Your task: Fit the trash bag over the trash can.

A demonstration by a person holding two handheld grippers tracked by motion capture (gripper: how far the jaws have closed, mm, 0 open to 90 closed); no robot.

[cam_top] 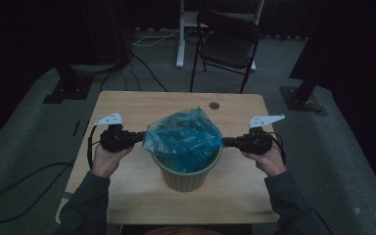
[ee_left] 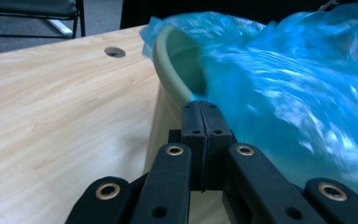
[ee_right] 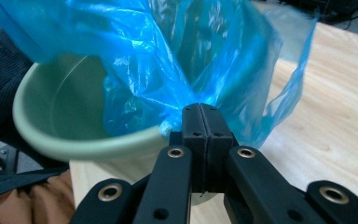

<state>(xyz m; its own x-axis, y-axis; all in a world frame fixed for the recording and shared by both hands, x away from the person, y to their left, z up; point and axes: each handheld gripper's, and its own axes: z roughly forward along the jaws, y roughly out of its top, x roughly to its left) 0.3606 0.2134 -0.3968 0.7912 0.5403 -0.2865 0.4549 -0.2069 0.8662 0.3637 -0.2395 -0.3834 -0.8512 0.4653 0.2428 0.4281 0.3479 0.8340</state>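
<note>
So the bin [cam_top: 188,171] sits mid-table [cam_top: 127,105], bag [cam_top: 183,137] bunched in and over its mouth. Left gripper [cam_top: 139,138] at its left, right gripper [cam_top: 226,142] at its right, chair [cam_top: 227,41] behind.

Dim room, grey carpet floor [cam_top: 24,142], black folding chair [cam_top: 227,44], wooden table [cam_top: 127,105], floor cables [cam_top: 147,68]

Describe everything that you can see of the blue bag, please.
The bag is thin, shiny, see-through blue plastic, crumpled and creased. It sits in the green bin at the middle of the table, its upper part bunched above the rim and spilling over it. The left gripper and the right gripper meet it from opposite sides at rim height, jaws closed. In the right gripper view the film is pinched at the jaw tips; in the left gripper view the tips touch its edge by the rim.
</note>
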